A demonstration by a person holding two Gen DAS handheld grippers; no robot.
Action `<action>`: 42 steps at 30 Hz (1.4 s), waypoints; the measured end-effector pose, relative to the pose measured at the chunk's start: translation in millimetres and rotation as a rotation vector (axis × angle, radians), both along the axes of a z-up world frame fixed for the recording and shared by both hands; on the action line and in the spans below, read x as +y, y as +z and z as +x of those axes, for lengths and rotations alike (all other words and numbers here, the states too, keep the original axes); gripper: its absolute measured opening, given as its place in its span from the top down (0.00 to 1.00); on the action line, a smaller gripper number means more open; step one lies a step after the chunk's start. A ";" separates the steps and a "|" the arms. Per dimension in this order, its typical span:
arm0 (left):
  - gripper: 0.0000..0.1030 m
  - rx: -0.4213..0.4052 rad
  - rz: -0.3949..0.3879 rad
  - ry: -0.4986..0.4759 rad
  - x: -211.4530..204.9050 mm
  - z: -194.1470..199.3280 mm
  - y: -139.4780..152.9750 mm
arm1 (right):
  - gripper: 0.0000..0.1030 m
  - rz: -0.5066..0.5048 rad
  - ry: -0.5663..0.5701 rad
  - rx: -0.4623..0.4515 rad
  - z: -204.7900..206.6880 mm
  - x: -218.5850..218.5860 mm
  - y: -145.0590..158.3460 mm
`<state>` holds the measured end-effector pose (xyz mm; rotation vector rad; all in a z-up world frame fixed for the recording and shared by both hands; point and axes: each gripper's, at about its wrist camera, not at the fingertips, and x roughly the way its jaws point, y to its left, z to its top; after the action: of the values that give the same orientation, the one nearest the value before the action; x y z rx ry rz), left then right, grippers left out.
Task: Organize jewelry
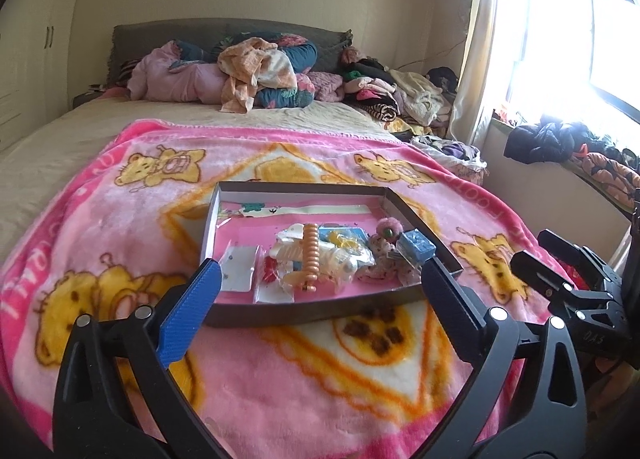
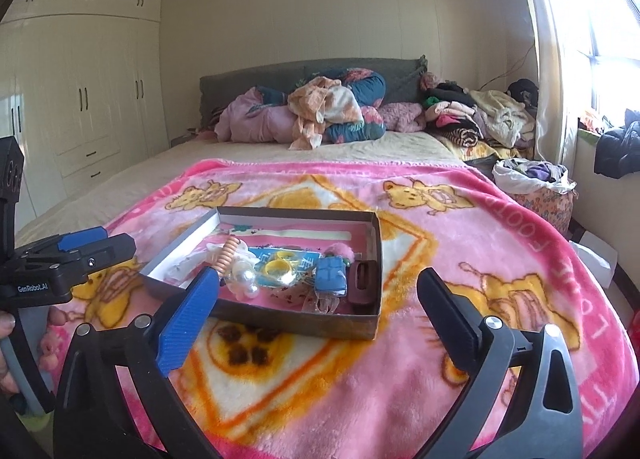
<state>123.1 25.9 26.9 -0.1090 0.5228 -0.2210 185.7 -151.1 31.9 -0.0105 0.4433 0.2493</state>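
A shallow cardboard box (image 1: 304,189) (image 2: 296,213) lies on a pink bear-print blanket (image 1: 280,379) on the bed. It holds an orange coiled bracelet (image 1: 310,255) (image 2: 225,255), a small blue box (image 1: 418,249) (image 2: 331,275), a pink pompom (image 1: 386,227), yellow rings on a blue card (image 2: 280,265), pearl beads (image 2: 246,279) and a brown clip (image 2: 362,279). My left gripper (image 1: 320,275) stands open just short of the box's near wall, nothing between its fingers. My right gripper (image 2: 320,279) is open too, before the near wall. Each shows from the side in the other's view: the right gripper (image 1: 532,249), the left gripper (image 2: 116,241).
Heaped clothes and bedding (image 1: 256,71) lie by the grey headboard. A cream wardrobe (image 2: 84,99) fills the left wall. At the right are a bright window (image 1: 580,39), a curtain and a bag of clothes (image 2: 536,179) beside the bed. A hand (image 2: 8,339) grips the left handle.
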 end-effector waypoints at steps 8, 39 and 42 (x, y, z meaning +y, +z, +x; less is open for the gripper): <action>0.11 -0.001 0.035 0.020 -1.3 -21.0 -12.2 | 0.06 0.008 -0.005 -0.018 -19.4 -4.1 -4.0; 0.11 -0.044 0.057 0.099 -10.7 -74.1 -44.0 | 0.06 -0.002 -0.025 -0.113 -75.0 -5.5 -28.3; 0.11 -0.047 0.061 0.101 -10.9 -73.8 -43.9 | 0.06 -0.001 -0.026 -0.113 -75.0 -6.6 -28.5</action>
<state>49.3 14.9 -16.9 -0.0699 0.4752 -0.1089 110.7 -157.6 3.3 -0.0196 0.3310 0.2213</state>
